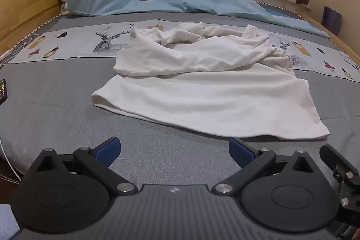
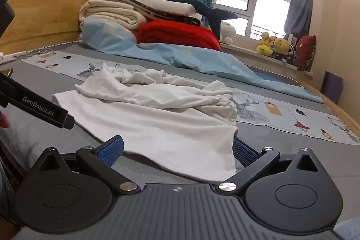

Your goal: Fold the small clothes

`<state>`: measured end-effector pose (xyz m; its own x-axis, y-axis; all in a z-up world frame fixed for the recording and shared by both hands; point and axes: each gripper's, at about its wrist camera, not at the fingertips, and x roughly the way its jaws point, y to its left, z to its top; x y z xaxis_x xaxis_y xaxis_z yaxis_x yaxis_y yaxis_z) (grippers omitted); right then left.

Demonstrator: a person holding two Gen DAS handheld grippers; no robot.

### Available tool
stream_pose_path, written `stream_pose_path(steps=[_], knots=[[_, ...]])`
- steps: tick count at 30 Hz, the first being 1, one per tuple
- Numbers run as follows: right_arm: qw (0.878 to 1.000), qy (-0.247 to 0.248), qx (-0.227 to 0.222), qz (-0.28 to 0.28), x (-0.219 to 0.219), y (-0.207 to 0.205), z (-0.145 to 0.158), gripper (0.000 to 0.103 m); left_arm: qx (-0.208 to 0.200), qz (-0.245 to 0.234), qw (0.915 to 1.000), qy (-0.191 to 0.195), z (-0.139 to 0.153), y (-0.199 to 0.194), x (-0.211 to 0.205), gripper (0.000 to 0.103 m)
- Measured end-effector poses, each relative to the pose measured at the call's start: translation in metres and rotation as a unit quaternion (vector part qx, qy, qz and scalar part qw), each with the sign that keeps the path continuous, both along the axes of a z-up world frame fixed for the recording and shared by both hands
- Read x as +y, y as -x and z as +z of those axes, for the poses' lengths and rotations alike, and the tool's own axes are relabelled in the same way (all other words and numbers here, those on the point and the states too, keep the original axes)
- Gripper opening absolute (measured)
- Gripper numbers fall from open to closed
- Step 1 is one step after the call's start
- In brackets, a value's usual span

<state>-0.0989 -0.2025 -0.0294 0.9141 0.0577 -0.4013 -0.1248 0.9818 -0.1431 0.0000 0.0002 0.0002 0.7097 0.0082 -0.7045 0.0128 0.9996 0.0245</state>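
Left tongs [image 1: 175,150] and right tongs [image 2: 177,151]: both spread wide, holding nothing.

White shirt [image 1: 202,87] lying on grey bed [image 1: 56,109], lower half flat, upper half rumpled and bunched; near corner of hem [image 2: 216,170] sitting between right tongs' blue pads [image 2: 111,150], unpinched. Judged light, soft, limp, prone to sag and slide; best taken at hem corners or side seams. Legible writing: "GenRobot.AI" on black bar [image 2: 38,106] at left of right wrist view.
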Motion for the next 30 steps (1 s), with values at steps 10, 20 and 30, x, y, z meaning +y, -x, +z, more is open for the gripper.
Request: stream_pose_path(steps=[10, 20, 30], knots=[[1.000, 0.021, -0.007, 0.010, 0.006, 0.005, 0.002, 0.102, 0.007, -0.001, 1.0000, 0.000, -0.001, -0.005, 0.001, 0.102], [1.000, 0.015, 0.004, 0.010, 0.003, -0.001, -0.002, 0.102, 0.002, 0.002, 1.0000, -0.004, -0.003, -0.004, -0.002, 0.102], [1.000, 0.018, 0.008, 0.013, 0.003, -0.004, -0.004, 0.102, 0.004, 0.002, 1.0000, -0.004, -0.003, -0.004, -0.002, 0.102]])
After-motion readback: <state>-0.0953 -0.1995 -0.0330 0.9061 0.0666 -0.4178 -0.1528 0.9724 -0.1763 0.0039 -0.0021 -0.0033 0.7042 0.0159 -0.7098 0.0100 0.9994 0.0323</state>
